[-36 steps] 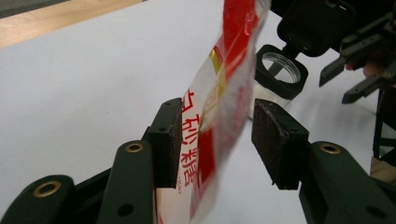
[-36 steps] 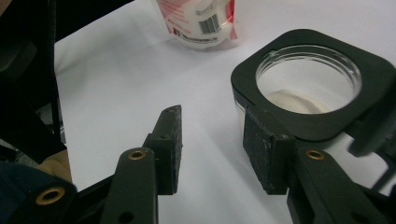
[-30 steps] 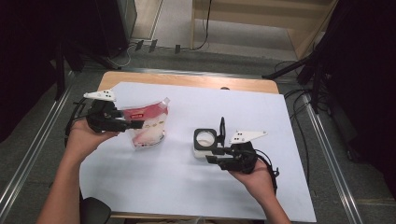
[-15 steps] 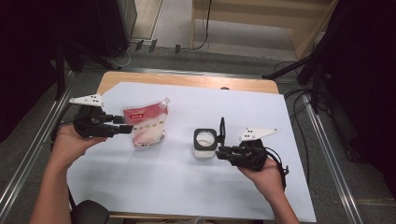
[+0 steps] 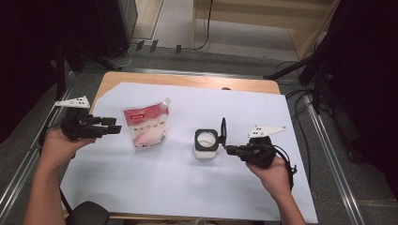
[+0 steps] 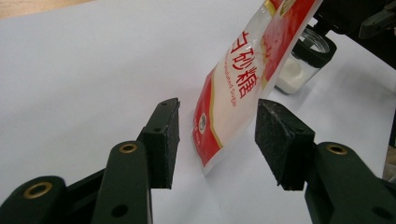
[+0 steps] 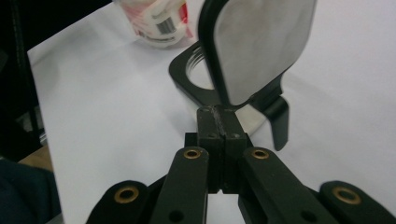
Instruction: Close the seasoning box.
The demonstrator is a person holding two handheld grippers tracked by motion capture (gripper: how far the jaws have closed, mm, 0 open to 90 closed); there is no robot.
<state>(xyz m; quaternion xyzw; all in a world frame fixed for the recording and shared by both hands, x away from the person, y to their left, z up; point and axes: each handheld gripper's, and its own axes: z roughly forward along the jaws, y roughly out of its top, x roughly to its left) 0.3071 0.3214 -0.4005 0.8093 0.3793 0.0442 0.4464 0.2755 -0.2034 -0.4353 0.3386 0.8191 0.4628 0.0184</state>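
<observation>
On the near half of the white-papered worktop (image 5: pixel 187 187), the person's two hands come in from the bottom edge of the high view, each holding a tool. The right tool (image 5: pixel 228 149) lies low and level, pointing toward the left, its jaws pressed together with no gap in the right gripper view; whether they pinch the flip lid (image 7: pixel 261 46) that stands just past their tips cannot be told. That lid stands upright, hinged open, black-rimmed with a pale grey inner face. It belongs to the small jar (image 5: pixel 206 143), a clear container with a square black collar and white granules inside, standing near the middle of the sheet.

To the left of the jar, well apart from it, the sugar pouch (image 5: pixel 145 125) stands on its base, leaning a little. It is a clear bag with red panels, a white label strip and Chinese characters printed in red, and white sugar fills its lower part. The left tool (image 5: pixel 114 126) is held level beside the pouch, pointing right, off the paper's left edge. Its jaws are spread wide, and in the left gripper view the pouch's lower corner shows between the foam pads (image 6: pixel 282 140) without touching them.
</observation>
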